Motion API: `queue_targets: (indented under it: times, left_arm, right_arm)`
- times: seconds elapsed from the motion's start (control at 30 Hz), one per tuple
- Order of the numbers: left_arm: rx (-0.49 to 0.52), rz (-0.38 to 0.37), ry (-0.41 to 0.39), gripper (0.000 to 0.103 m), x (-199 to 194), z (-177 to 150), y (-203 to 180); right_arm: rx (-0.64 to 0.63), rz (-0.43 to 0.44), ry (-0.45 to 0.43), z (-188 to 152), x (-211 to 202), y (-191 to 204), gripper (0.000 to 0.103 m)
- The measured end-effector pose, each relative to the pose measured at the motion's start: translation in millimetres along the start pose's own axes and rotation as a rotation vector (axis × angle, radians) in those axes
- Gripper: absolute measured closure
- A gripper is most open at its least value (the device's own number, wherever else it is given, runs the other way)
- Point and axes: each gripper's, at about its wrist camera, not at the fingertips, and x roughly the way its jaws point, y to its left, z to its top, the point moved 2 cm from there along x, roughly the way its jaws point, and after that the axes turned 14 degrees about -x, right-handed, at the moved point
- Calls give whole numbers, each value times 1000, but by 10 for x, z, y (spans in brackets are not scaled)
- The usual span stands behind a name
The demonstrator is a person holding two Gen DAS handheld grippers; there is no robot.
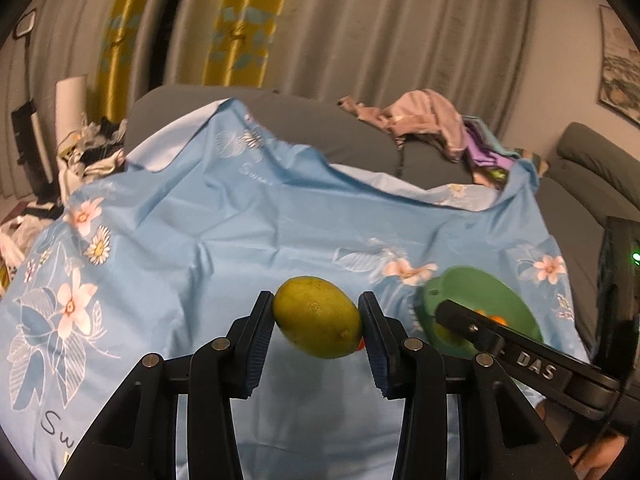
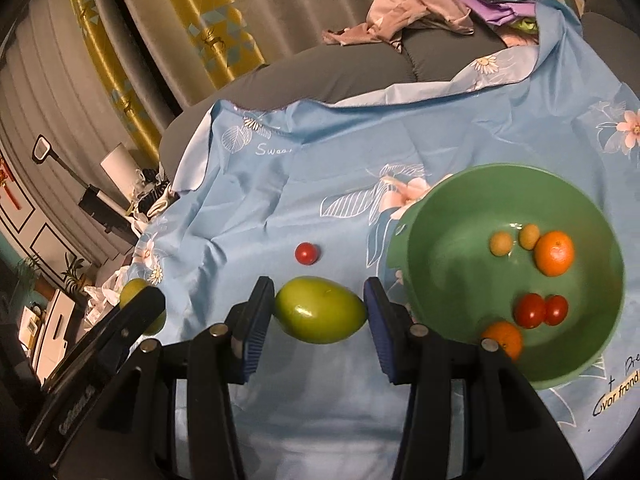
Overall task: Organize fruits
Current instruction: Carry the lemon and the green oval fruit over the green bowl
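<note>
So both grippers have fruit: the left gripper (image 1: 316,316) pinches a yellow-green lemon (image 1: 318,317) end to end between its blue ribbed pads, held up off the light blue floral cloth (image 1: 200,232), and the right gripper (image 2: 320,310) squeezes a shiny green oval fruit (image 2: 320,309) the same way, angled down just left of the green plastic bowl (image 2: 452,220). Right view looks into the bowl: two oranges (image 2: 554,253), two red cherry tomatoes (image 2: 530,311) and two small yellowish round fruits (image 2: 501,243), plus one loose red cherry tomato (image 2: 306,253) on the cloth beyond the pads. In the left view the other gripper's black arm blocks most of the bowl. Grey sofa (image 1: 320,128) with a heap of clothes (image 1: 420,120) behind.
</note>
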Motion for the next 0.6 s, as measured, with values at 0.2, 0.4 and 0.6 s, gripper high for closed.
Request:
queue_targets:
  times: [0.2, 0.4, 0.6]
  left_arm:
    - [24, -42, 10, 60, -26, -42, -144]
    - [107, -90, 37, 60, 22, -10, -453]
    - [233, -162, 88, 60, 150, -10, -825]
  right_arm:
    - [11, -36, -26, 14, -117, -82, 56]
    - [39, -61, -53, 37, -221, -216, 56]
    - [94, -91, -78, 36, -324, -407, 56]
